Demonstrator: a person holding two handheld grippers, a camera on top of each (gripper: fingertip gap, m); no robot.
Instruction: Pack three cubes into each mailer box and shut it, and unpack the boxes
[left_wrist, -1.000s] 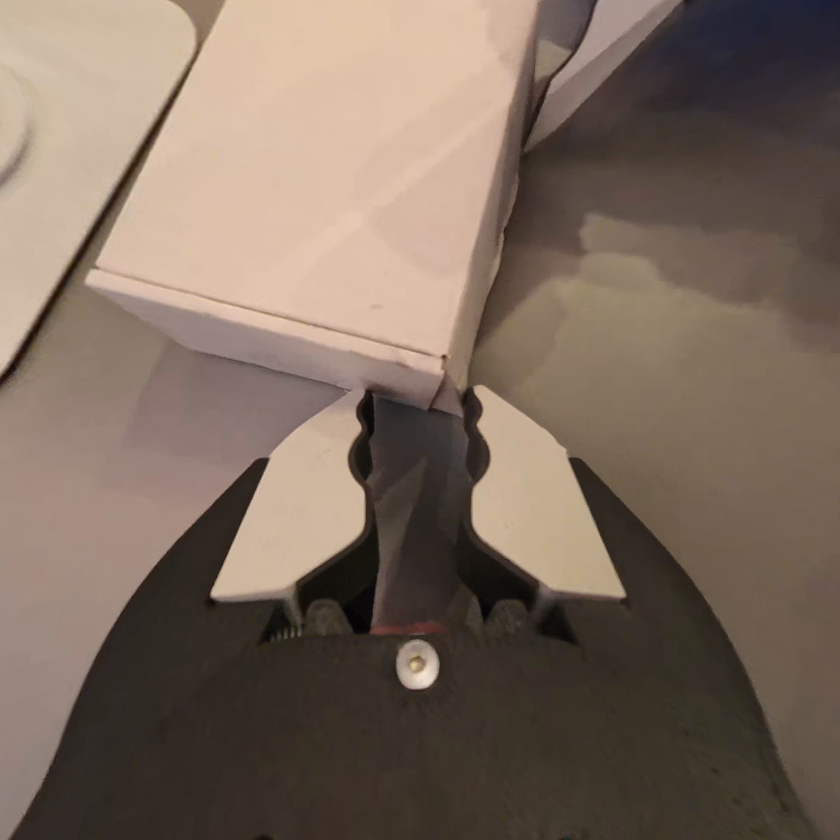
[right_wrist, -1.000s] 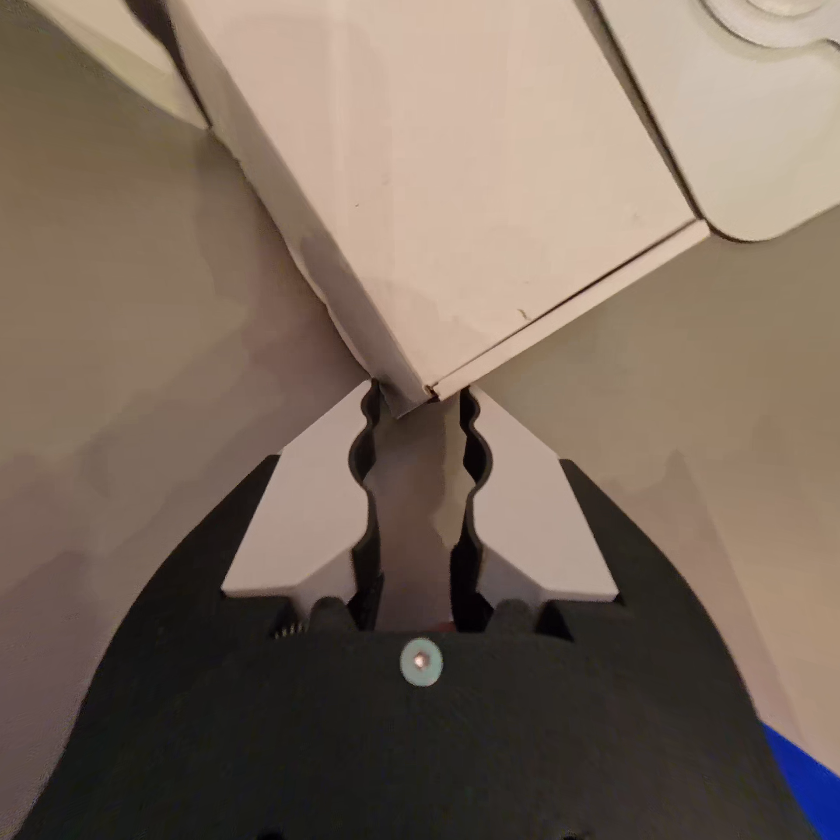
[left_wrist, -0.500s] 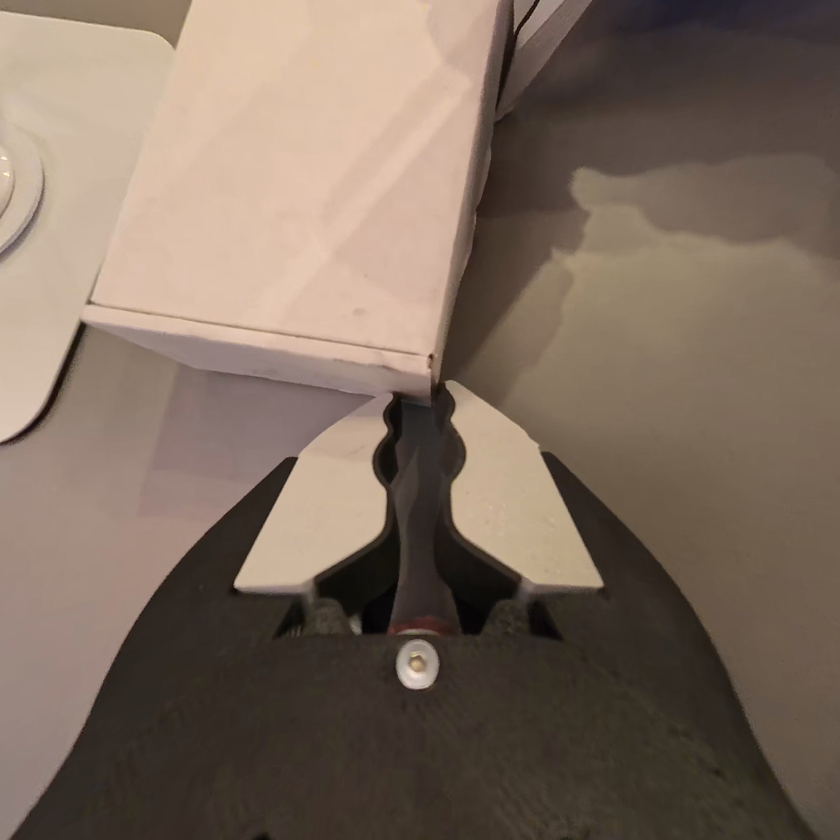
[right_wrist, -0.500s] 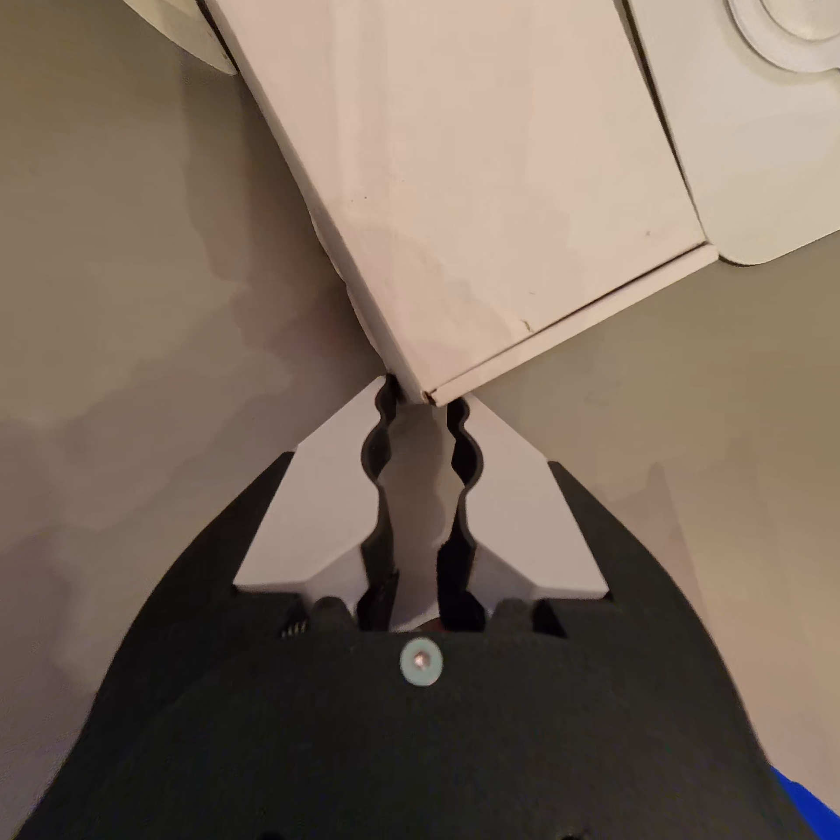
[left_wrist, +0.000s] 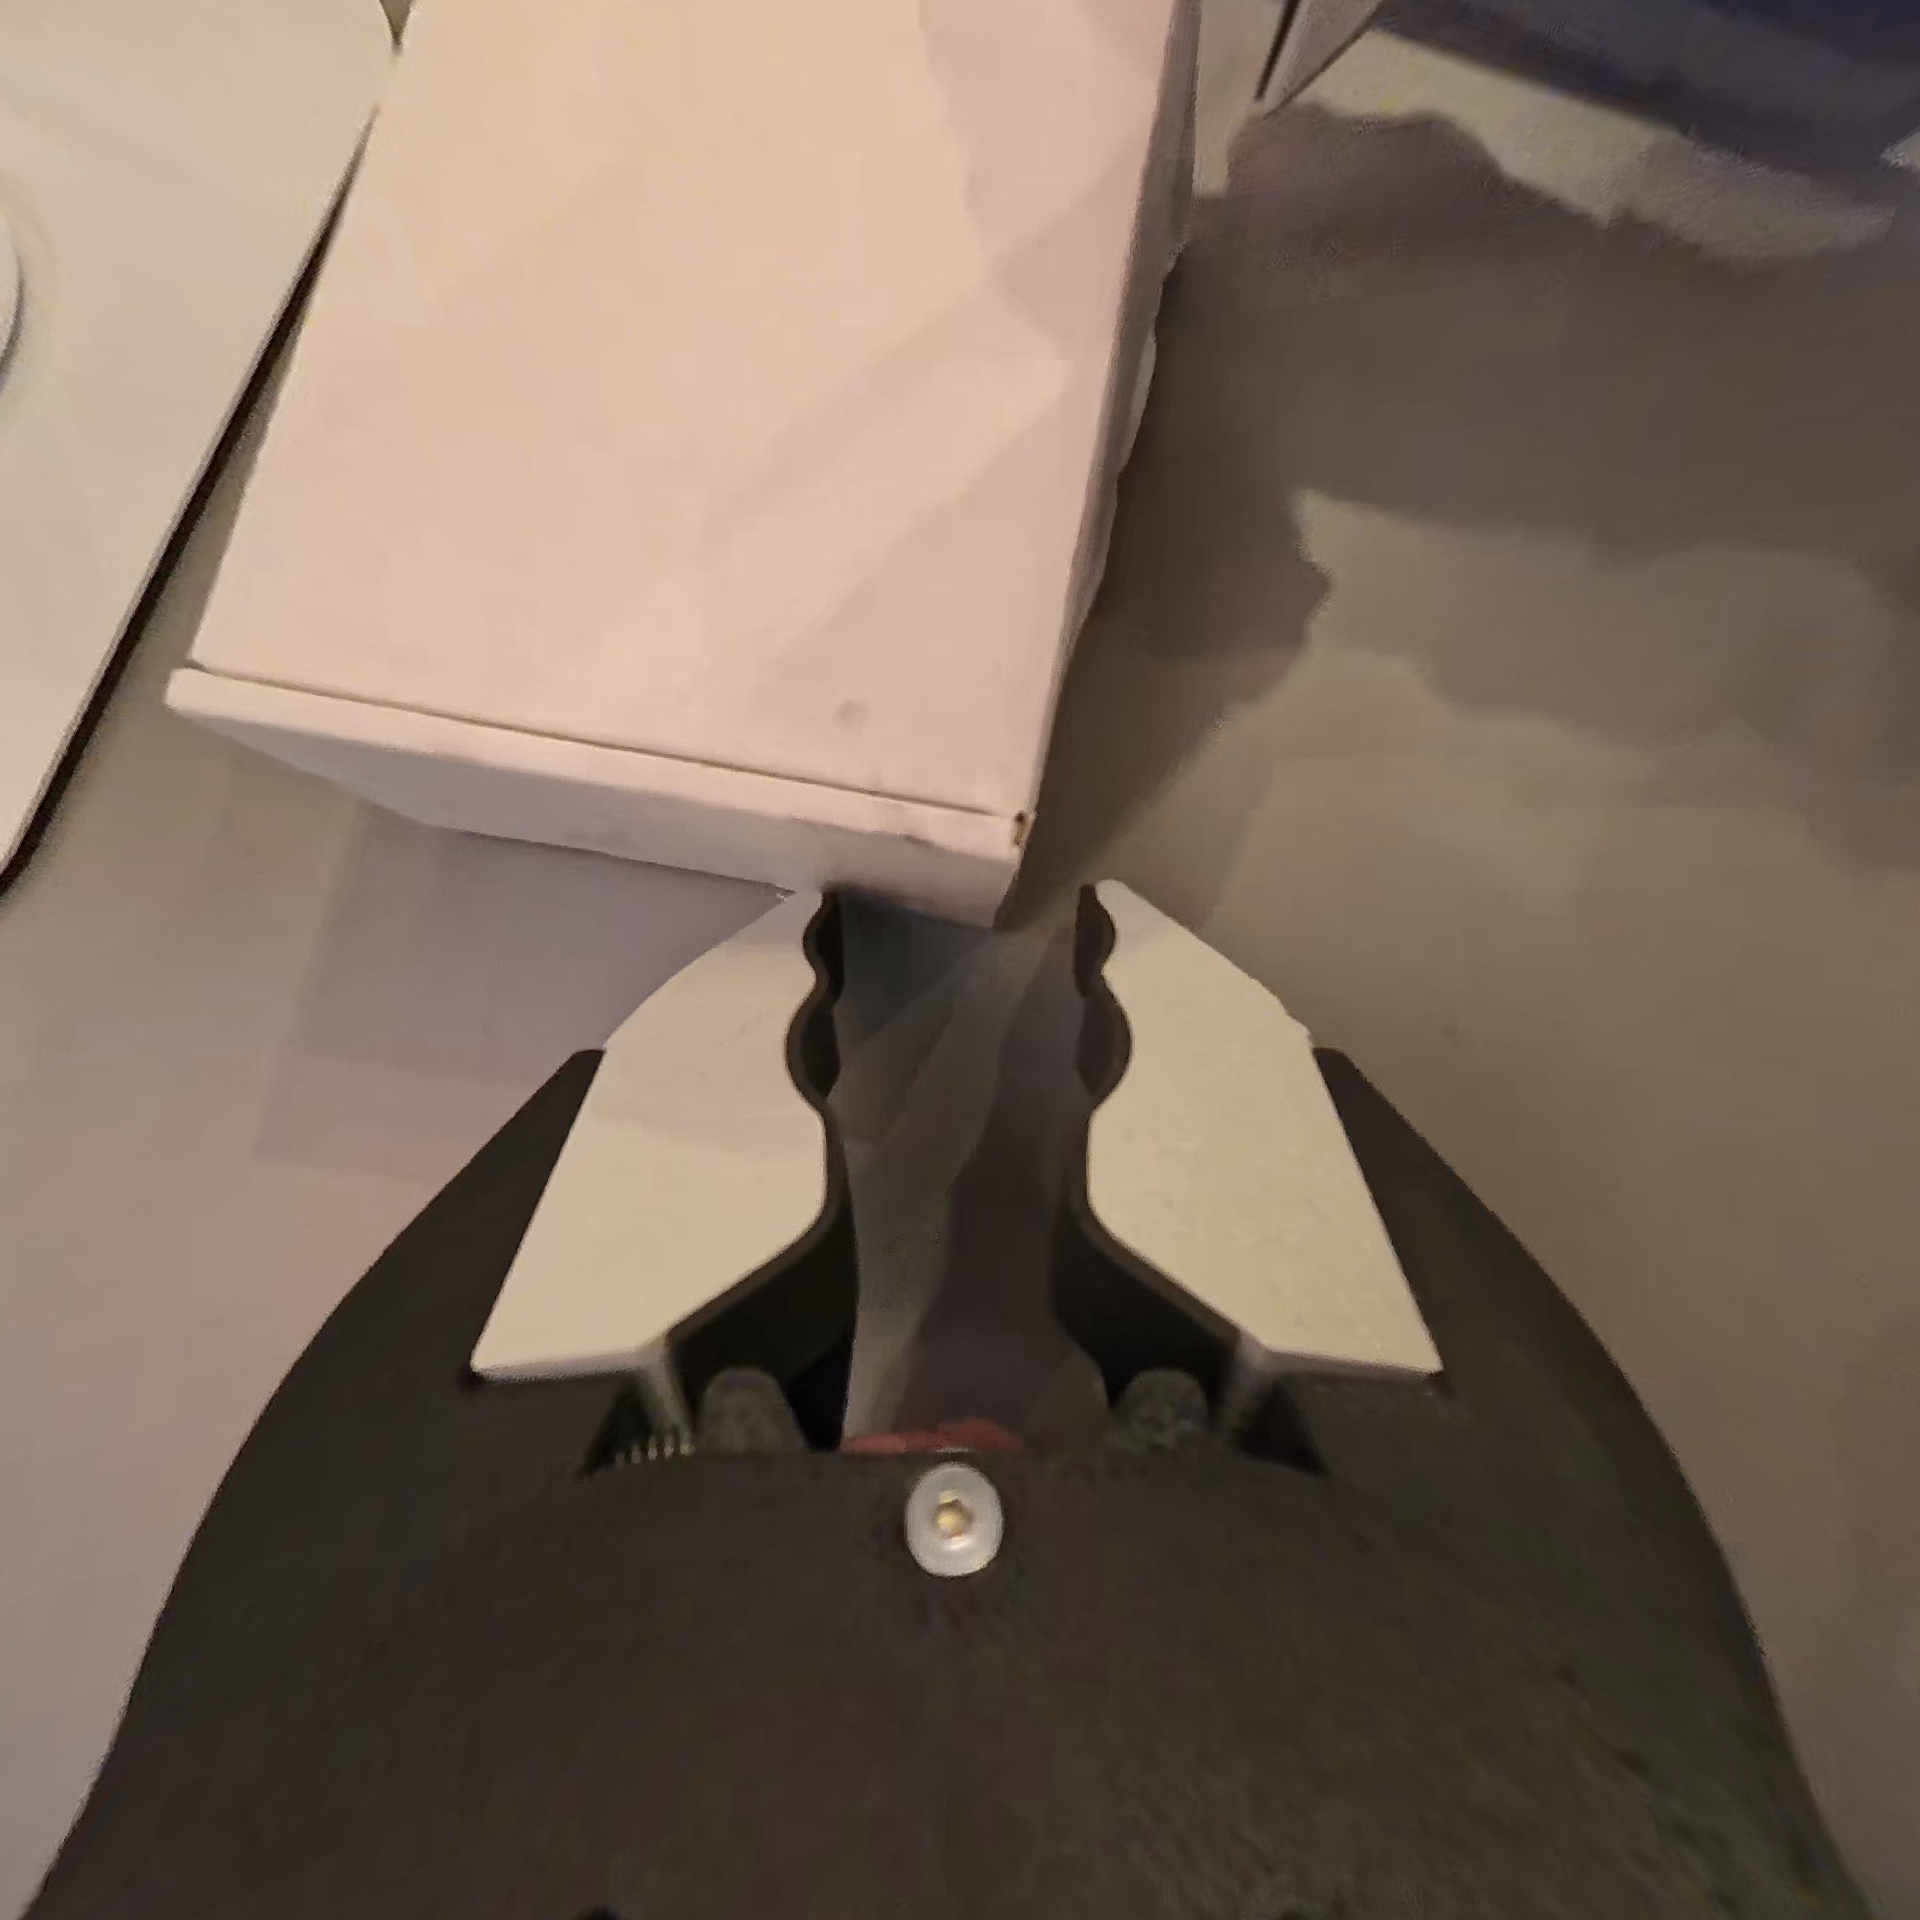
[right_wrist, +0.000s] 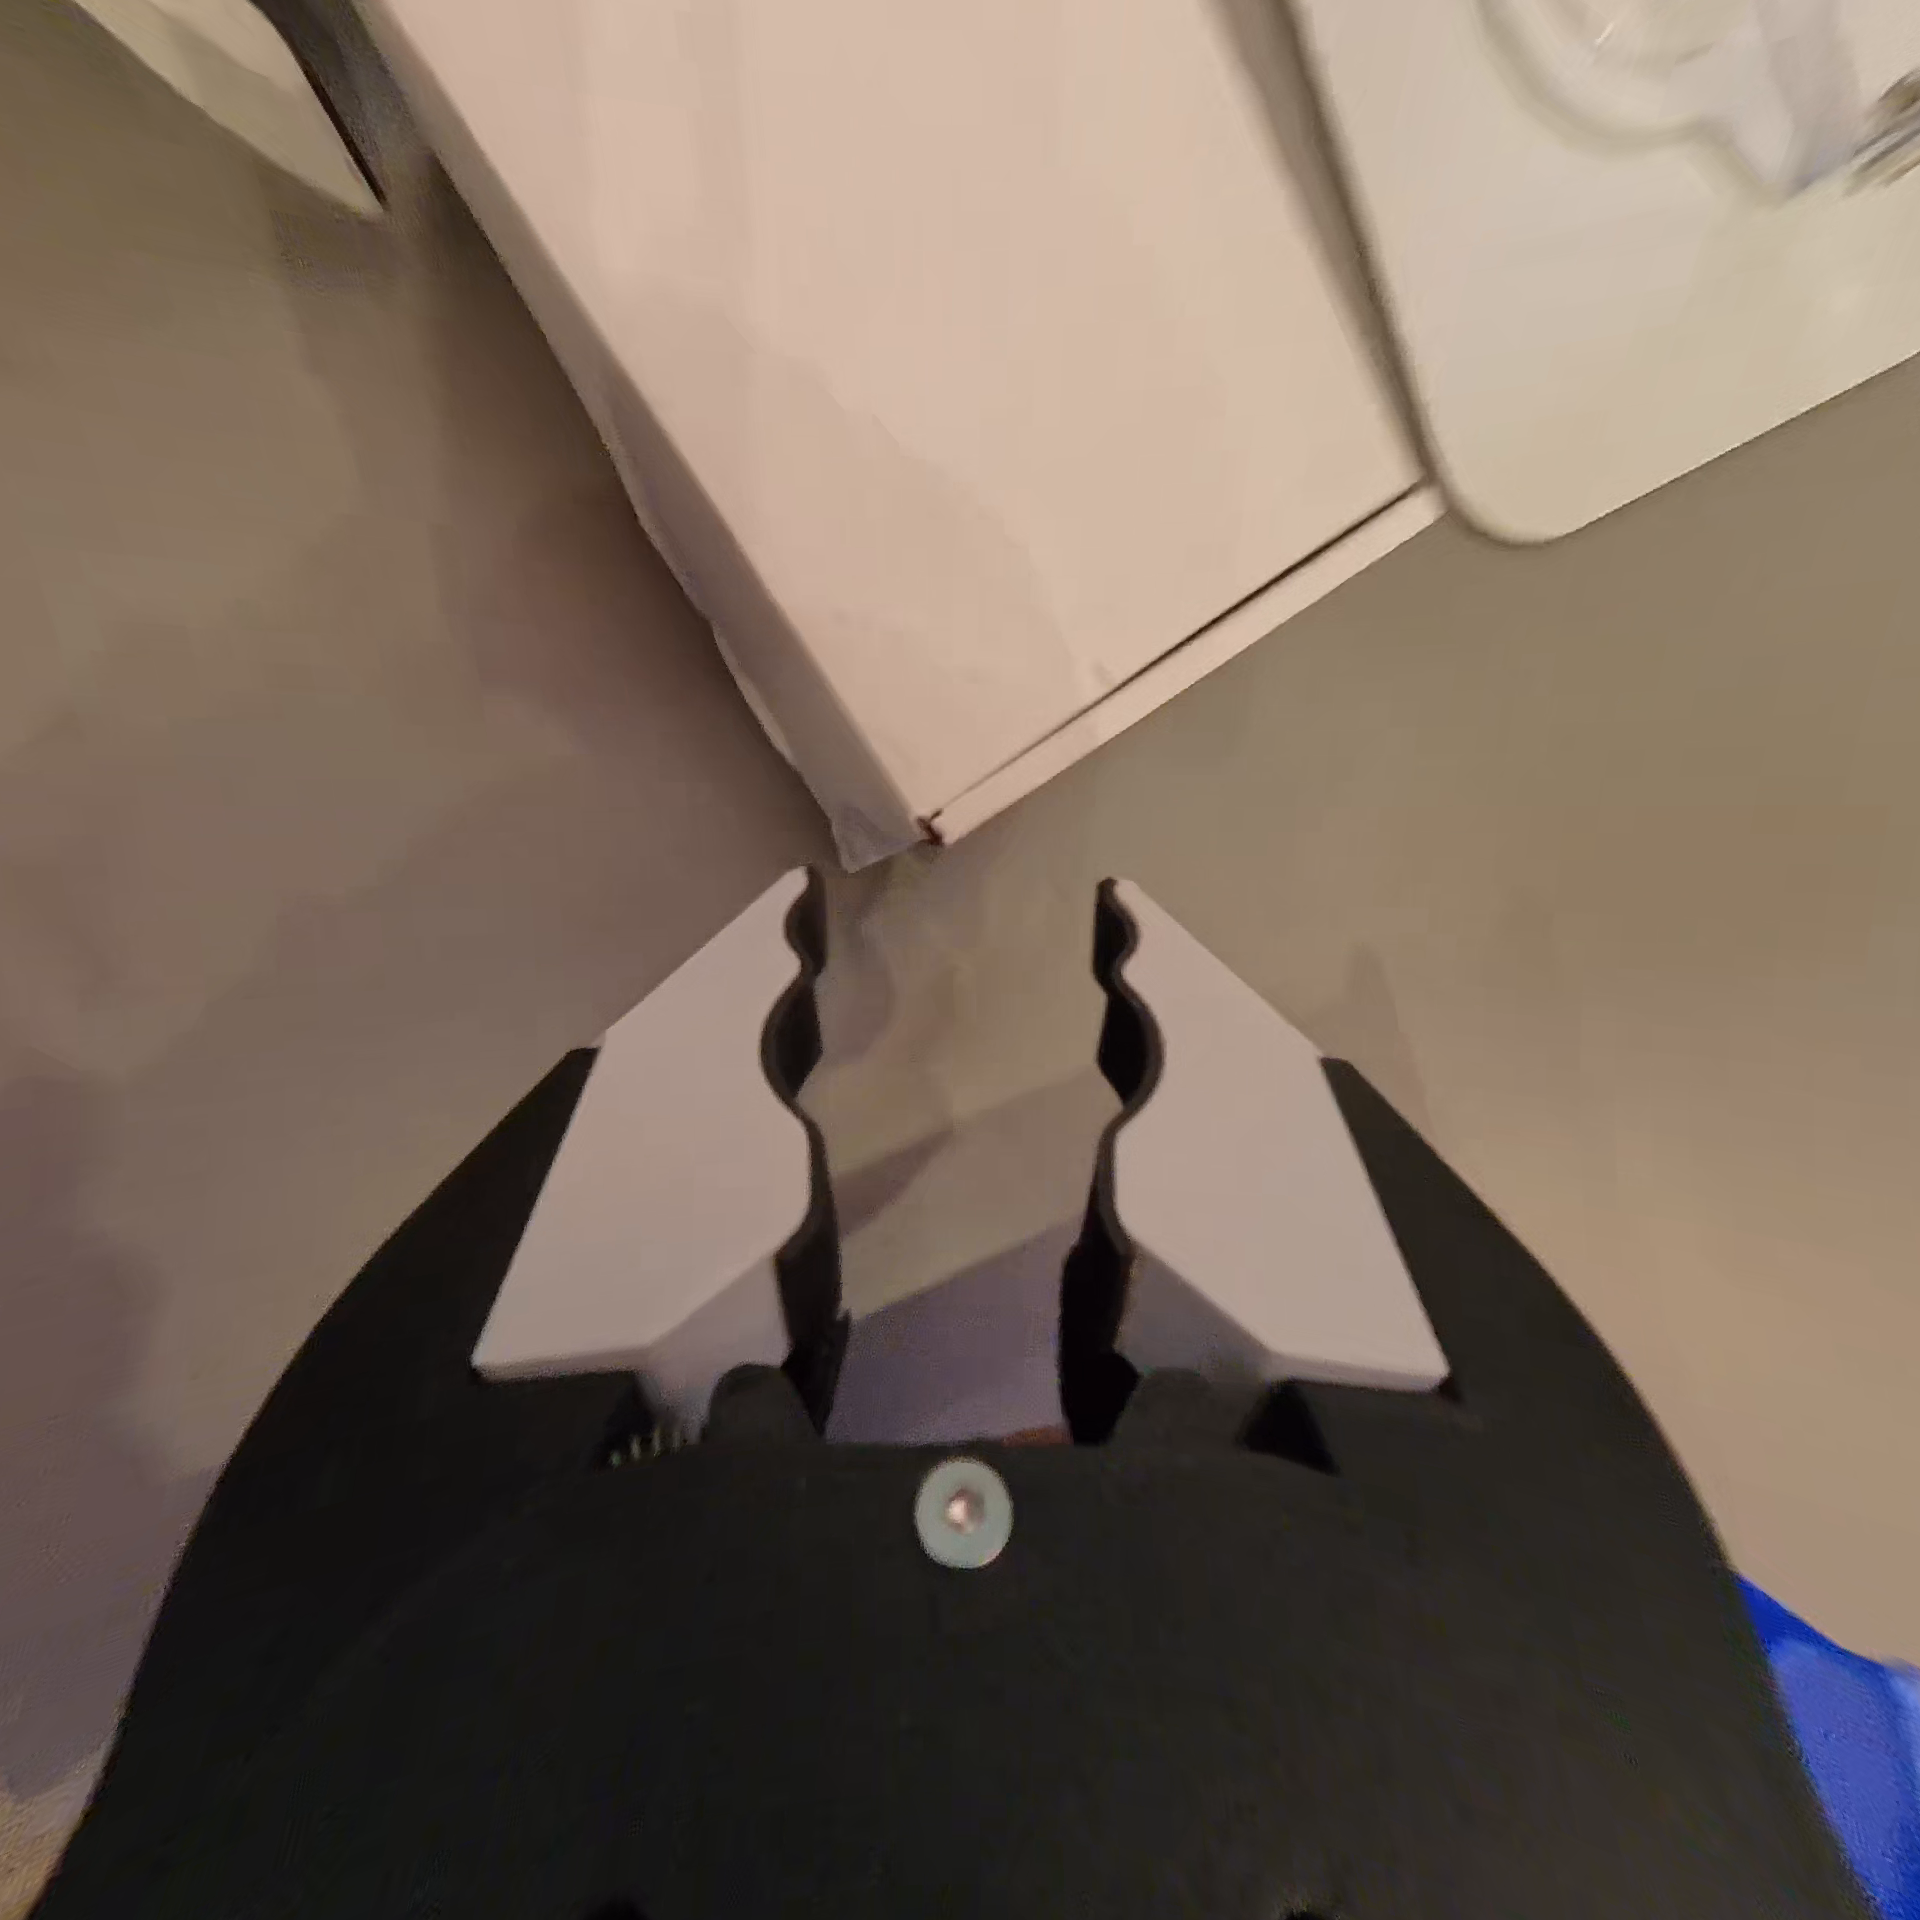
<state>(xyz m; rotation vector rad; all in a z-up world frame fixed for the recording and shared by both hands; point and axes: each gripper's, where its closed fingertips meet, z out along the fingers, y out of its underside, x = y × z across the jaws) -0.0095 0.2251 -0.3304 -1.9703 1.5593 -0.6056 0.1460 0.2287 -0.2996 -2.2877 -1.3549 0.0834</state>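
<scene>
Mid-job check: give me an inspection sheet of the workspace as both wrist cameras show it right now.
Surface: grey table, shadowed, bare near the claws.
Job's things: white mailer box, lid shut; no cubes in view. Corner of a second white box behind it.
Clutter: white tray touching the box's side; blue thing at the frame edge, kind unclear.
Grippers: left claw open, at the box's near corner, holding nothing; right claw open, just short of the box's other near corner.
Cables: nothing seen.
Surroundings: nothing seen.
</scene>
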